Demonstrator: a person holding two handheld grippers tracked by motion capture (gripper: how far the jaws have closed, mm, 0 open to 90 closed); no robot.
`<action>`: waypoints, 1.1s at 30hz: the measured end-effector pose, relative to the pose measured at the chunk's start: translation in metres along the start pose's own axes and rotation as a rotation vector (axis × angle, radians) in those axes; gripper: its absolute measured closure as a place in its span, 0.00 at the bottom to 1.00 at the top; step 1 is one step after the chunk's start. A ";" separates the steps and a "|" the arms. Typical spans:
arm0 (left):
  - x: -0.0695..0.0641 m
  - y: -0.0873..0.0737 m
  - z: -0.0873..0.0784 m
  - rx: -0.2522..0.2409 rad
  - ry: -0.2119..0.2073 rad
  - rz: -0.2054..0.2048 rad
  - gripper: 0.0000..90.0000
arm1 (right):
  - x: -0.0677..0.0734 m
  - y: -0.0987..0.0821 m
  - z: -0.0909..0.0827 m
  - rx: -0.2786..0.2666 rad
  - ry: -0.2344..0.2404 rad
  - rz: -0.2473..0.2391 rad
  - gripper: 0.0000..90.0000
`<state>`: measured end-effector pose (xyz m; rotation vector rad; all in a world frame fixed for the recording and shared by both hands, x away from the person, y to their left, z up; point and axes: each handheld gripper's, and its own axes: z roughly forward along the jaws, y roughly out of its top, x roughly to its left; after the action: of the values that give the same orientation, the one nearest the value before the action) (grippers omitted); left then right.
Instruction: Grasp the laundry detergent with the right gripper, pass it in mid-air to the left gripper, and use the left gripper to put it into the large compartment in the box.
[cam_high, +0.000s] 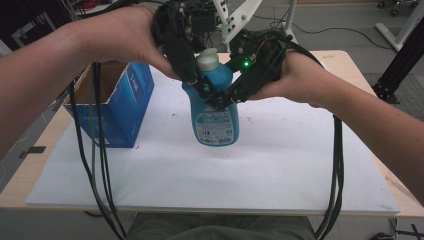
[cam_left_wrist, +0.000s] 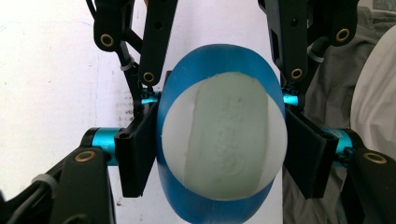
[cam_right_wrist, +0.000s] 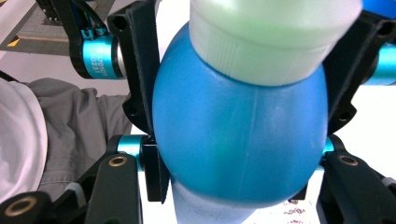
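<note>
**Two grips on one bottle top**

The right gripper (cam_right_wrist: 238, 140) is clamped on the blue shoulder of the bottle (cam_high: 216, 107), which stands on the white mat (cam_high: 280, 165) right of the box (cam_high: 122, 102). The left gripper (cam_left_wrist: 219, 140) has its pads on the cap (cam_left_wrist: 224, 140).

A twist with weak hold below could spin the whole bottle, or tip it.

The left gripper view looks straight down on the cap's embossed top; the high view alone gives the label and box.

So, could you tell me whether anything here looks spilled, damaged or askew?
Nothing stands out. The blue bottle stands upright on the white mat, cap on, with the left gripper and right gripper at its shoulders. No spill shows.
</note>
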<state>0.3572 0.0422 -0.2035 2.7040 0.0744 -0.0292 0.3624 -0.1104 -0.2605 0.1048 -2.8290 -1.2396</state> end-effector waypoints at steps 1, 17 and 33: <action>0.000 0.000 0.000 -0.002 -0.004 -0.004 0.38 | 0.000 0.000 0.000 -0.001 -0.003 -0.004 0.51; 0.001 -0.002 -0.001 -0.013 0.002 -0.004 0.41 | -0.001 -0.001 0.001 -0.009 -0.002 -0.006 0.51; 0.002 -0.002 -0.001 -0.026 -0.016 -0.023 0.42 | -0.002 -0.003 0.002 -0.035 0.017 -0.017 0.48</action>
<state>0.3595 0.0442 -0.2033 2.6769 0.1007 -0.0567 0.3648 -0.1106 -0.2645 0.1374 -2.7962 -1.2847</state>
